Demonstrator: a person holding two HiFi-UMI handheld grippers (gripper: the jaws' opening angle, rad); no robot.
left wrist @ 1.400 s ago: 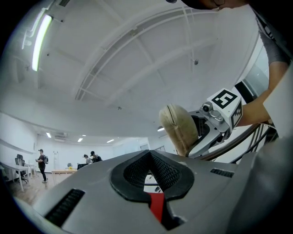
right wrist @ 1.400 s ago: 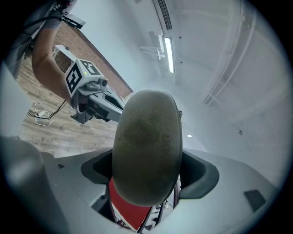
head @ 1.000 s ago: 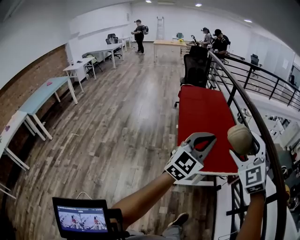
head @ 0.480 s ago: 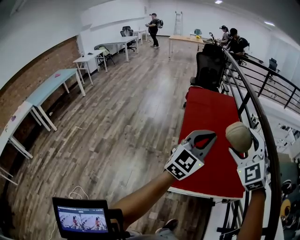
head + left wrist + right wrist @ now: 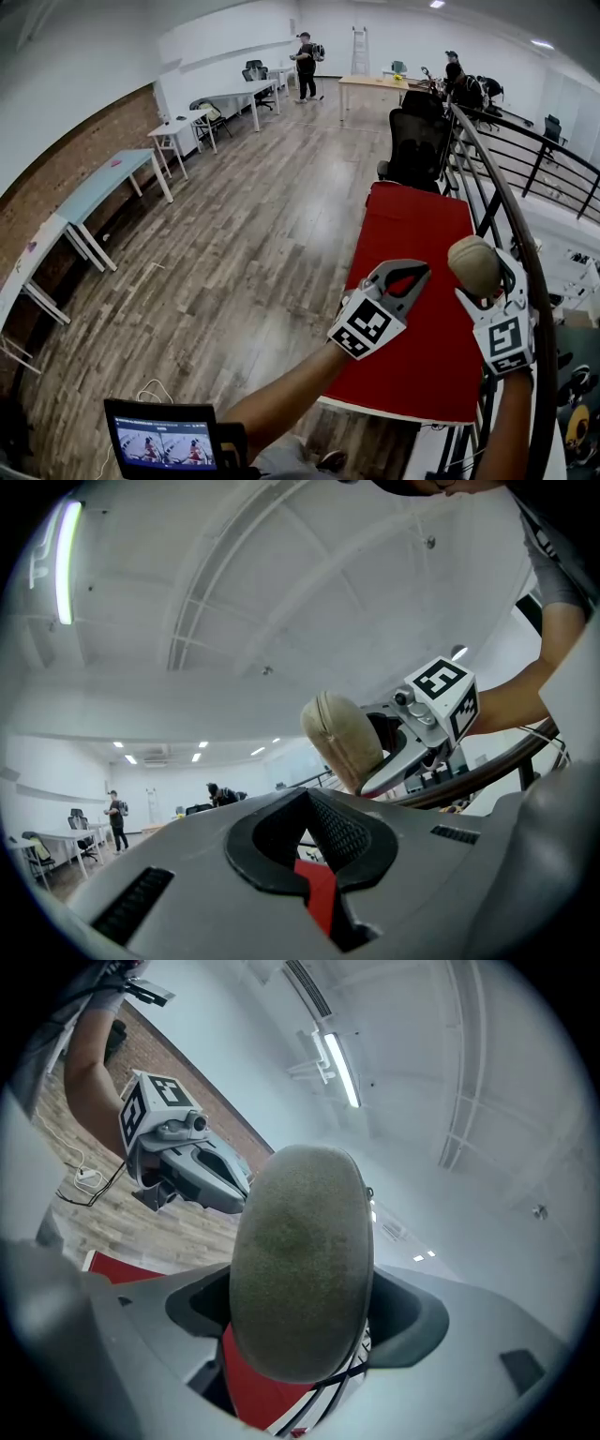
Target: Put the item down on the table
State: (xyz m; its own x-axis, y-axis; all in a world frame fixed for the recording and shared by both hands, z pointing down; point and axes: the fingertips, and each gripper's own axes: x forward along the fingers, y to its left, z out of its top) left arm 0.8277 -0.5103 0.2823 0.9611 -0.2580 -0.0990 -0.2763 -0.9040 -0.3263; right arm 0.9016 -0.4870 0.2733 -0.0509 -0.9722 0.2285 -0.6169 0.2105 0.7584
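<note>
Tan ovoid item (image 5: 472, 263): matt, finely grained skin, with one raised seam running round it, seen in the left gripper view. Potato-like in shape; its exact kind cannot be told.

Location: off the table, held up in the air by the right gripper (image 5: 487, 283). In the head view it lies over the right edge of the red desk (image 5: 412, 225), toward the near right corner and close beside the black railing (image 5: 511, 178).

Right gripper: jaws clamped on the item's two broad flanks, low on its body, so most of the ovoid stands clear above them. The gripper is tipped upward.

Left gripper (image 5: 414, 274): jaws brought together with nothing between them; only red desk shows through the gap behind the tips. It hangs just beside the right one, above the desk's near end.

Handling, as a judgement:
- Light, since a pinch at one end carries it without visible sag.
- Shape holds under the clamp, so firm or only slightly yielding; the seam hints at a made thing rather than produce.
- The grainy skin should give fair friction, so slip is unlikely.
- The rounded form is liable to roll once freed.
- Best hold is the present one, across the widest part. It should be laid on its long side, well in from the right edge and the railing.
</note>
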